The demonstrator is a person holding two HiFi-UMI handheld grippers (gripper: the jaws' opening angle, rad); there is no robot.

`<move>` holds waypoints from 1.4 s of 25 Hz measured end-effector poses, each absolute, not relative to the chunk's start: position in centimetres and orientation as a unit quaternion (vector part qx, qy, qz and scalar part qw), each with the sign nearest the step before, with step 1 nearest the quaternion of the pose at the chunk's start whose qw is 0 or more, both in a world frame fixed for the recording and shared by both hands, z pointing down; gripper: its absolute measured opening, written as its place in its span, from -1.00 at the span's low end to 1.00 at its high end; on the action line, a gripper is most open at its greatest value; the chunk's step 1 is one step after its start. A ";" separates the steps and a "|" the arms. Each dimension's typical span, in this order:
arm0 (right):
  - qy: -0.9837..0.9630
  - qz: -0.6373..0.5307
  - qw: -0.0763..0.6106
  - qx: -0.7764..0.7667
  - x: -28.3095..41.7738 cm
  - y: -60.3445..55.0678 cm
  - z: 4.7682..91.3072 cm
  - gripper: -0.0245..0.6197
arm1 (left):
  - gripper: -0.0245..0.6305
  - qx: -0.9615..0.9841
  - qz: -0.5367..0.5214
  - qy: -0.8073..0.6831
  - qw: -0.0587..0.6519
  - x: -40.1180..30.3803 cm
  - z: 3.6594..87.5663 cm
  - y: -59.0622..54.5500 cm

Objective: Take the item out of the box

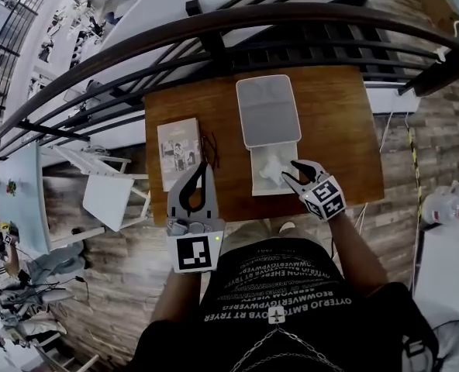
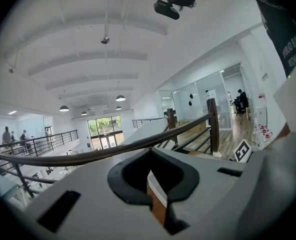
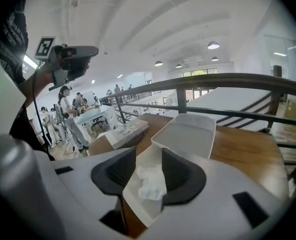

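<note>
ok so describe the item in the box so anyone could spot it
On the wooden table by the dark railing, a white box sits right of centre, its lid flipped open toward the railing. Inside it lies the crumpled white wad: the only soft, wrinkled thing there, unlike the flat printed booklet at the left.

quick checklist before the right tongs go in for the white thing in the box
1. Lid off the contents: ok, the lid lies flipped back on the table.
2. Item exposed: ok, the crumpled white item lies uncovered in the box.
3. Right tongs open: ok, jaws apart, pads not on anything.
4. Aim: ok, the item lines up between the jaws in the right gripper view.
5. Left tongs clear: ok, shut, beside the booklet.
6. Box will stay put: cannot tell, nothing holds it.
</note>
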State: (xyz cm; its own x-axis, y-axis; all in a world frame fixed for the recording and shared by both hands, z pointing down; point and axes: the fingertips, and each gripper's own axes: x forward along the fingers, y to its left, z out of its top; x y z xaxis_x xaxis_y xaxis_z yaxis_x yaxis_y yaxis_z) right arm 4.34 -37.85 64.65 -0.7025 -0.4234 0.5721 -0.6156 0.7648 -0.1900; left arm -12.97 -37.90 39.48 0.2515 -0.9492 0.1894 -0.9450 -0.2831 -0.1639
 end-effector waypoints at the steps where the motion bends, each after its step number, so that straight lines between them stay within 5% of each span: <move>1: -0.903 0.188 0.263 0.283 4.0 -38.0 65.3 -0.42 | -0.91 -0.792 -0.127 0.597 0.008 -13.1 39.5 -38.4; 26: -0.828 0.211 0.475 0.208 0.5 -38.8 77.0 -0.31 | -0.91 -0.800 -0.140 0.583 -0.025 -16.5 41.9 -43.9; 35: -0.799 0.183 0.536 0.201 0.7 -38.5 78.5 -0.44 | -0.91 -0.808 -0.135 0.573 -0.018 -16.2 41.5 -43.8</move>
